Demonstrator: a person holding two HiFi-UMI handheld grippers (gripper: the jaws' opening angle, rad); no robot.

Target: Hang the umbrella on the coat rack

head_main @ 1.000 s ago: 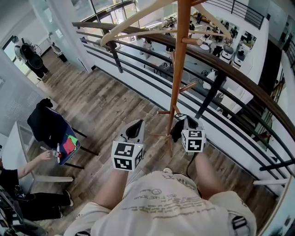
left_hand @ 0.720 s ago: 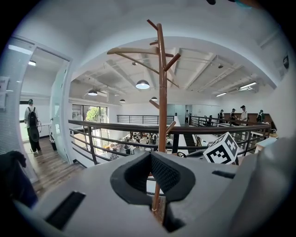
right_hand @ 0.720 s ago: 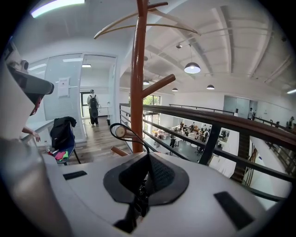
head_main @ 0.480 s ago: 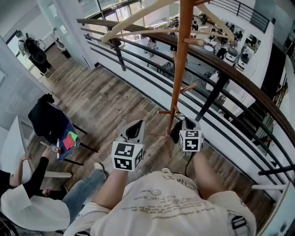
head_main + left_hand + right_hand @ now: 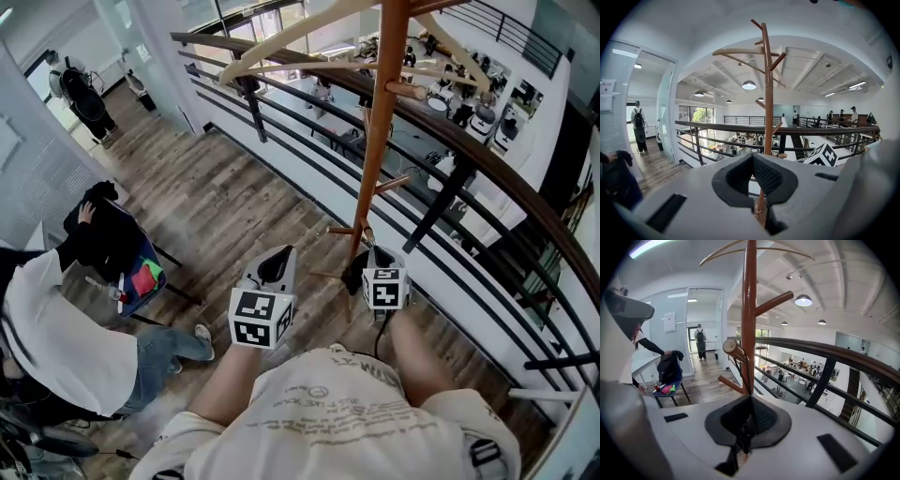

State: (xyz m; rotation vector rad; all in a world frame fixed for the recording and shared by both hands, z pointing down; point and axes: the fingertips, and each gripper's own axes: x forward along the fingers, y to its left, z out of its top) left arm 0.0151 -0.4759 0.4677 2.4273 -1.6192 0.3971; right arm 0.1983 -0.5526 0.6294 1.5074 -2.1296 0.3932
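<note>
The wooden coat rack [image 5: 375,159] rises just ahead of both grippers, with short pegs up its pole. My right gripper [image 5: 373,253] is close against the pole's lower part, shut on a dark piece of the black umbrella [image 5: 743,434]. In the head view the umbrella [image 5: 354,274] shows as a dark lump left of that gripper. A thin cord runs from the jaws up to a low peg [image 5: 733,350]. My left gripper [image 5: 274,258] hangs left of the pole, shut, with nothing in it. Past its jaws [image 5: 752,157] stands the rack [image 5: 767,93].
A dark railing [image 5: 450,141] with a wooden top rail runs right behind the rack, with a lower floor beyond it. At the left a chair [image 5: 122,253] holds black clothing and bright items. A person in a white top [image 5: 56,328] bends over it.
The person at the left has risen and now leans over the chair. My right gripper has edged slightly toward the pole. The left gripper has stayed put.
</note>
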